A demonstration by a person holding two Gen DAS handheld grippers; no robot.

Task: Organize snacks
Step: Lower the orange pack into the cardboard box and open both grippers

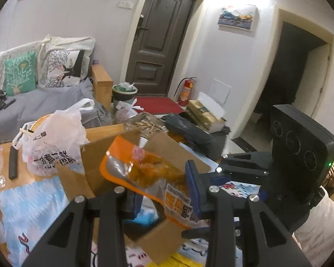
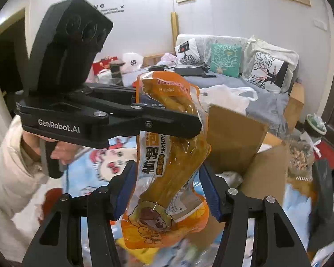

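An orange snack pouch [image 1: 149,173] with clear windows hangs above an open cardboard box [image 1: 113,155]. My left gripper [image 1: 164,200] is shut on the pouch's middle; in the right wrist view it [image 2: 167,120] clamps the pouch [image 2: 173,162] from the left. My right gripper [image 2: 167,191] is open, its blue pads [image 2: 124,189] on either side of the pouch's lower part, not pressing it. In the left wrist view the right gripper [image 1: 202,191] comes in from the right.
A white plastic bag [image 1: 53,142] sits left of the box. The table wears a blue cartoon cloth [image 1: 33,204]. A black bag [image 1: 189,131] and a bag of sticks [image 1: 144,124] lie behind. A sofa [image 2: 245,75] stands beyond.
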